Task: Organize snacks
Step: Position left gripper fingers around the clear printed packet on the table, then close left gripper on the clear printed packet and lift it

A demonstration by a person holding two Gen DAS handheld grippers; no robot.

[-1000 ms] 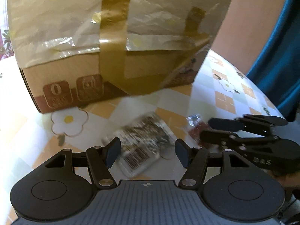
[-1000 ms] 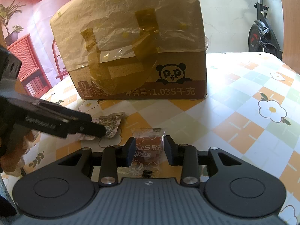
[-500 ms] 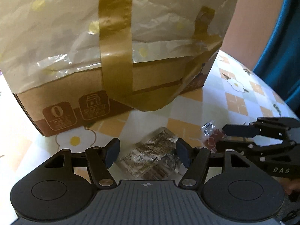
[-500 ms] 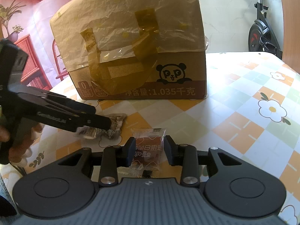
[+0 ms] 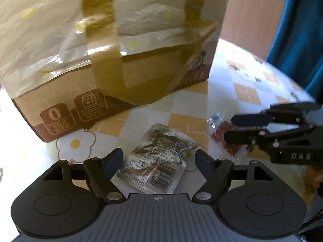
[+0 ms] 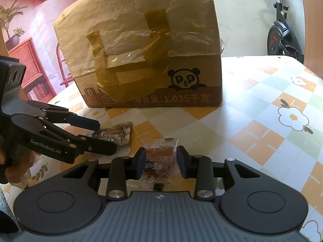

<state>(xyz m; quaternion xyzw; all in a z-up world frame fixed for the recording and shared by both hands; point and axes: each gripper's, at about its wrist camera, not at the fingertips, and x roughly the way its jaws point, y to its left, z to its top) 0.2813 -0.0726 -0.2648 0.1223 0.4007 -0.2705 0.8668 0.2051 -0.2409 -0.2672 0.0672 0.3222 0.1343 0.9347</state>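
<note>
Your left claw (image 5: pixel 159 161) is opening around the silver pack (image 5: pixel 155 161) on the tabletop (image 6: pixel 252 109), not pinching it. Your right claw (image 6: pixel 160 162) squeezes the red candy (image 6: pixel 160 157). Both snacks are not yet in the box (image 6: pixel 141 50).

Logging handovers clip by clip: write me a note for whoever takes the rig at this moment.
Left gripper: fingers opening, straddling the silver snack packet lying on the table, not gripping it.
Right gripper: shut on the red snack packet, held low by the tabletop.
The taped cardboard box stands just behind both packets.
Done: red packet gripped.
Left: grip the silver packet, then sort both; nothing shows where they go.
</note>
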